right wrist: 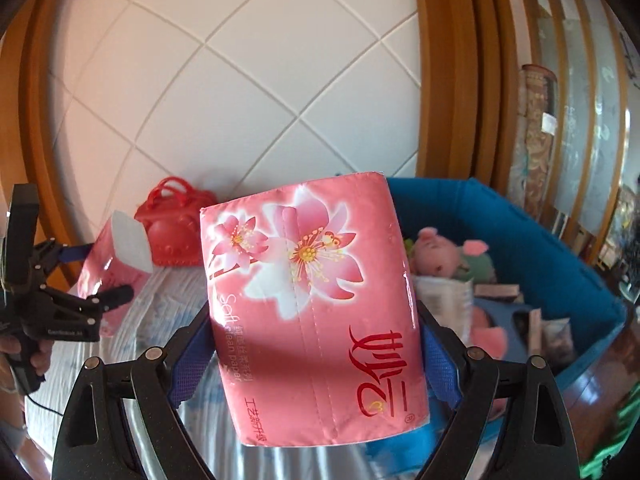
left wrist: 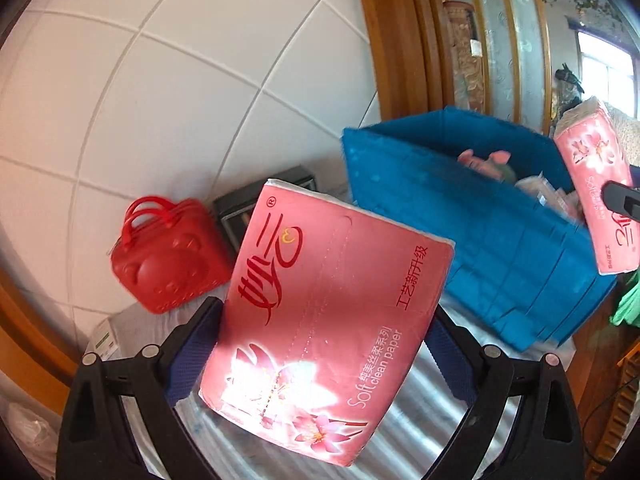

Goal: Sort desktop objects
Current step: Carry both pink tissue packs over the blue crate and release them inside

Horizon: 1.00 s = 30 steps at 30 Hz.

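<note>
Each gripper is clamped on a pink tissue pack: the left gripper (left wrist: 324, 340) holds one pack (left wrist: 320, 320), the right gripper (right wrist: 316, 344) another (right wrist: 312, 312), both raised near the blue bin (right wrist: 552, 240). Best to carry each pack over the rim, clear of the plush pig (right wrist: 444, 256), before letting go.

Tissue pack (left wrist: 328, 320) — pink wrapper, white-and-pink flowers, red lettering; second pack (right wrist: 316, 312) the same. Storage box (left wrist: 480, 216) on the right, plain blue. Handbag (left wrist: 168, 256) far left, solid red. Wall (left wrist: 160, 80) white, grey diagonal grid. Tablecloth (right wrist: 160, 320) — pale, faint blue print.
</note>
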Tool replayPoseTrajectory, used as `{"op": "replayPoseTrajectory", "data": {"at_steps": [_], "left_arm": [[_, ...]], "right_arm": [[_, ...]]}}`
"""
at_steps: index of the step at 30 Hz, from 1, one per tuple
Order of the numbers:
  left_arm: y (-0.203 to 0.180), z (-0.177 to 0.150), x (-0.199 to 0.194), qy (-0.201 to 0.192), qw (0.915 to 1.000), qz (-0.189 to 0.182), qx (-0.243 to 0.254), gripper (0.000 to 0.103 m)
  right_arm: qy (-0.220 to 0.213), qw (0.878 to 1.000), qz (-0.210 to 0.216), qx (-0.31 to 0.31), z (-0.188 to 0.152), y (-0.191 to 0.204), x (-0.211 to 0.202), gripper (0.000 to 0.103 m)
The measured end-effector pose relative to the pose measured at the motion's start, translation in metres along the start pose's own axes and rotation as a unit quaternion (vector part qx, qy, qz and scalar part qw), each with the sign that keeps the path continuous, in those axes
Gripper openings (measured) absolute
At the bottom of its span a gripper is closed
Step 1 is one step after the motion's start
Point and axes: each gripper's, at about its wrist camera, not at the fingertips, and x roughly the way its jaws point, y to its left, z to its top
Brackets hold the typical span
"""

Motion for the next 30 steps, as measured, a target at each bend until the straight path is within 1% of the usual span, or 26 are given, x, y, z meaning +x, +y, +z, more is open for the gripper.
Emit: {"op": "replayPoseTrajectory", "data": {"at_steps": [5,9,13,14,17,20,22,27,28,30], "left_arm": [[-0.065,0.047,0.001,-0.025,0.9995,-0.015,-0.009,0.098],[-0.124,0.084,0.004,-0.037,0.9985,-0.03,-0.026,0.098],[-0.178,0.114,0.012,-0.041,0.9978,-0.037,-0.037,0.098],[-0.189,0.12,0.015,-0.039,0.9977,-0.038,-0.041,0.098],[-0.226,0.14,0.028,-0.03,0.9973,-0.043,-0.052,0.098],[-0.256,0.155,0.042,-0.017,0.9974,-0.042,-0.056,0.098],[-0.273,0.158,0.048,-0.007,0.9976,-0.038,-0.058,0.098],[-0.307,0.162,0.066,0.016,0.998,-0.03,-0.054,0.098],[-0.311,0.162,0.067,0.017,0.998,-0.03,-0.053,0.098],[-0.321,0.163,0.071,0.015,0.9987,-0.017,-0.046,0.098]], "right_arm": [[-0.009,1.0,-0.019,-0.006,0.023,-0.071,-0.019,0.091],[-0.002,1.0,-0.029,-0.006,0.034,-0.139,-0.02,0.091],[0.005,0.999,-0.04,-0.02,0.037,-0.194,-0.013,0.091],[0.008,0.999,-0.04,-0.023,0.039,-0.211,-0.009,0.091],[0.017,0.999,-0.04,-0.028,0.037,-0.243,0.003,0.091],[0.028,0.998,-0.038,-0.029,0.035,-0.28,0.015,0.091],[0.034,0.998,-0.036,-0.028,0.031,-0.297,0.022,0.091],[0.049,0.998,-0.03,-0.02,0.02,-0.328,0.037,0.091],[0.05,0.998,-0.029,-0.017,0.017,-0.331,0.039,0.091],[0.056,0.998,-0.024,-0.012,0.013,-0.34,0.044,0.091]]}}
